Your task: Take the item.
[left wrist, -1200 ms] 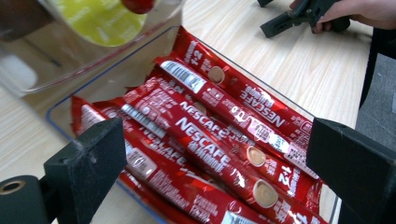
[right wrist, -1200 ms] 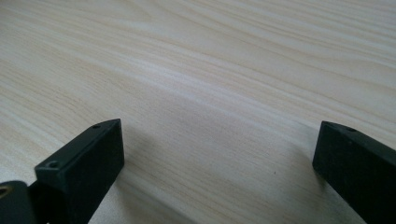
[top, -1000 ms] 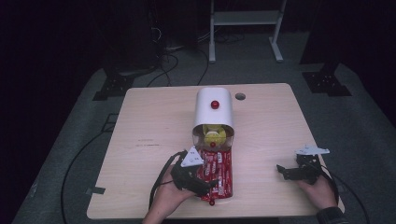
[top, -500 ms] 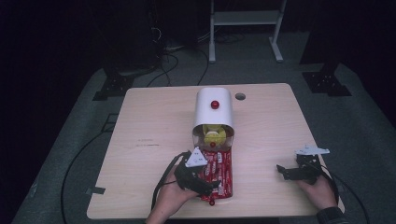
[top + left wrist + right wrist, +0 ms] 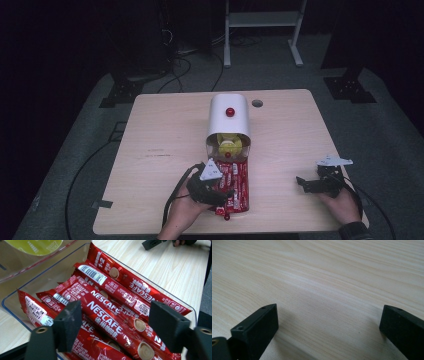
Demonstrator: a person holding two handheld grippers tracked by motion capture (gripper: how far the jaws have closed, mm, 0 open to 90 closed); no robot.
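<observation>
Reach step: your left gripper, fingers apart, hangs over coffee sticks lying between them in the clear tray; next, lower and close. Right gripper idles, fingers apart, on bench.

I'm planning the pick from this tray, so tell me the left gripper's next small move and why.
Probably lower the left gripper a little and close on the top Nescafe stick. Its jaws stand open on either side of that stick, above the pile in the clear tray, and nothing is gripped yet. The right gripper rests open on the bare table.
</observation>
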